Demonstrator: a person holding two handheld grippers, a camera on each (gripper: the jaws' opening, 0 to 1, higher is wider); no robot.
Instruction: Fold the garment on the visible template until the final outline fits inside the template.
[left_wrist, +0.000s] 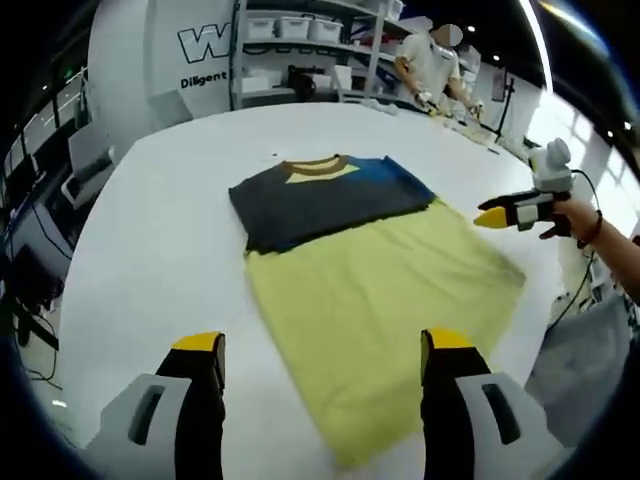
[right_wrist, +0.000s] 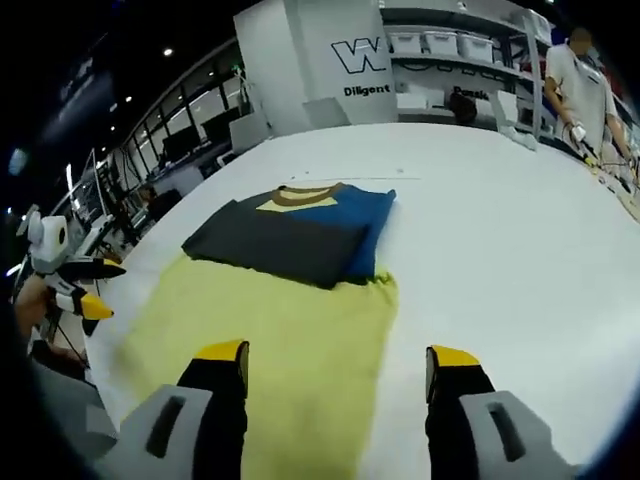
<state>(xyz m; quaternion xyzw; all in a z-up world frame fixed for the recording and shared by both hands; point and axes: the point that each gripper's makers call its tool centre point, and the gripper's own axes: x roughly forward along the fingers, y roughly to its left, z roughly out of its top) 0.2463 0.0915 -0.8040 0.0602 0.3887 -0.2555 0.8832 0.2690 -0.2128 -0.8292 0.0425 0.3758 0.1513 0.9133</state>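
A folded garment (left_wrist: 330, 195) (right_wrist: 300, 235), dark grey and blue with a brown collar, lies flat across the far end of a yellow template sheet (left_wrist: 385, 320) (right_wrist: 275, 350) on the white table (left_wrist: 160, 230). In the left gripper view, my left gripper (left_wrist: 322, 345) stands open above the template's near end, holding nothing. My right gripper (left_wrist: 505, 214) comes in from the right in a hand, beside the template's right edge. In the right gripper view, my right gripper (right_wrist: 340, 358) is open over the template's near part, and my left gripper (right_wrist: 98, 288) hovers open at the left.
A person (left_wrist: 430, 60) (right_wrist: 575, 75) stands at the table's far side near shelves with white bins (left_wrist: 300, 35). Chairs and desks (left_wrist: 85, 160) lie beyond the table's left edge. Bare white tabletop (right_wrist: 500, 240) surrounds the template.
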